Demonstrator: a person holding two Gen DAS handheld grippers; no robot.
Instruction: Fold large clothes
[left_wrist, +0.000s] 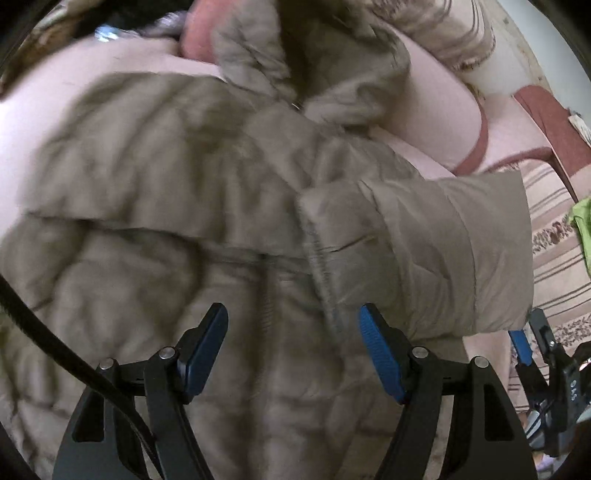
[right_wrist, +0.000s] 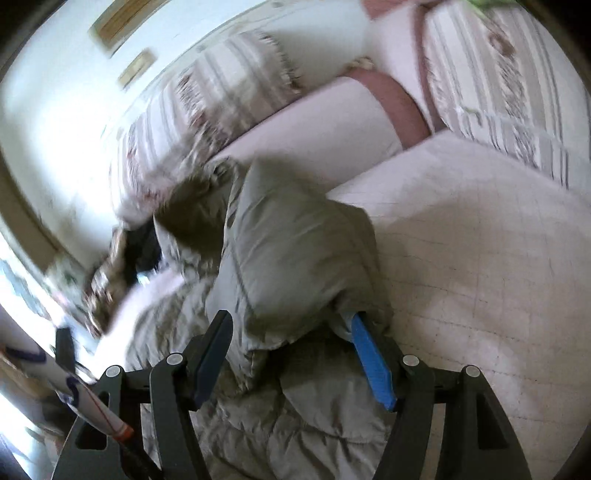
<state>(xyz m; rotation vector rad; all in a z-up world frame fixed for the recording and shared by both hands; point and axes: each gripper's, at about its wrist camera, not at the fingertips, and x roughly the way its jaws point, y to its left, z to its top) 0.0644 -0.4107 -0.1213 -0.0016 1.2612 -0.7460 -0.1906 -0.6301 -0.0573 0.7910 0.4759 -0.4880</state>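
Across the pale bedcover (right_wrist: 480, 236) lies a big quilted khaki coat (left_wrist: 155, 192), its fur-trimmed hood (left_wrist: 251, 48) at the far end; above its near middle hangs the left gripper (left_wrist: 293, 347), jaws wide apart and holding nothing, a black cable (left_wrist: 74, 354) curving by at its left; further right a sleeve (left_wrist: 443, 251) folds across the coat's front; over that sleeve sits the right gripper (right_wrist: 291, 358), jaws spread, the cuff bunched between them but not pinched; beyond, striped cushions (right_wrist: 498, 85) line the far edge.

Blurred digits on right gripper (left_wrist: 532, 347), not legible
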